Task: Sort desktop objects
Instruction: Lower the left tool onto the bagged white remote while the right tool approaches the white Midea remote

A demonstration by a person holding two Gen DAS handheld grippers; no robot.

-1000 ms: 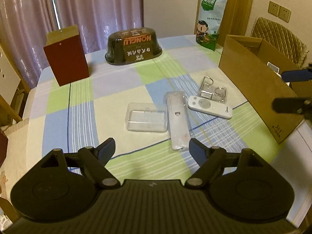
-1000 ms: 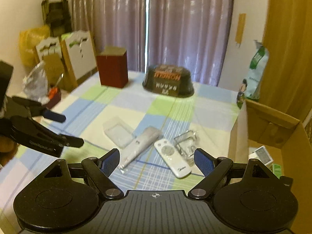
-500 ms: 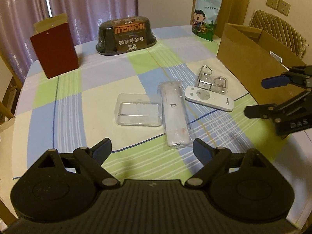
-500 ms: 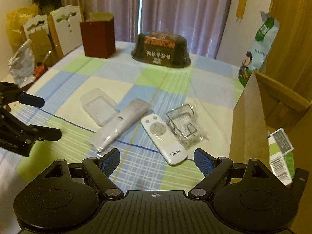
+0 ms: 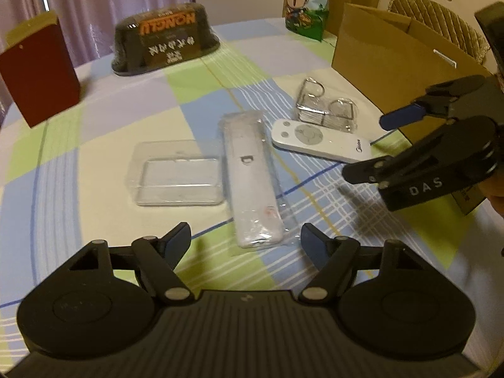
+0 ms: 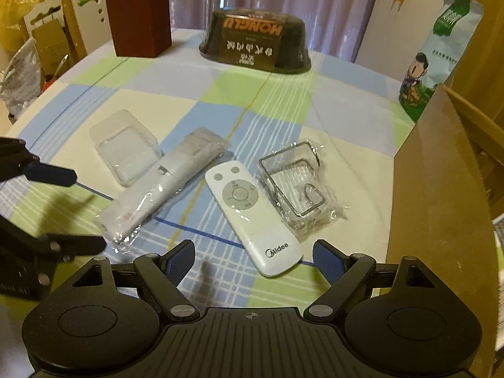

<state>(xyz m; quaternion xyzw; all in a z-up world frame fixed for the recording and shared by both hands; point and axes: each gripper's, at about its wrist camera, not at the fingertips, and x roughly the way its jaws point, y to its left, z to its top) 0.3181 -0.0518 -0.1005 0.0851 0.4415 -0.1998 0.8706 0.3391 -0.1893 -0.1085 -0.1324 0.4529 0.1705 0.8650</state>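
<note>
Both our left tongs (image 5: 245, 239) and right tongs (image 6: 253, 256) are spread and empty. The white remote (image 6: 252, 217) lies just ahead of the right tongs. We should straddle its narrow width squarely before closing, then carry it to the cardboard box (image 6: 441, 189) on their right.

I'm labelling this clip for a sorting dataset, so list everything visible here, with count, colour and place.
Midea remote: 1, white, table centre, nearest the right gripper.
Bagged remote: 1, white in clear plastic, left of the Midea remote.
Clear tray: 1, transparent, left of the bagged remote.
Bagged wire rack: 1, silver, between the Midea remote and the cardboard box.
Cardboard box: 1, brown, right table edge.
Dark Honglu package: 1, far side.
Red box: 1, far left.
Snack bag: 1, green-white, far right.
Left gripper: open.
Right gripper: open.
</note>
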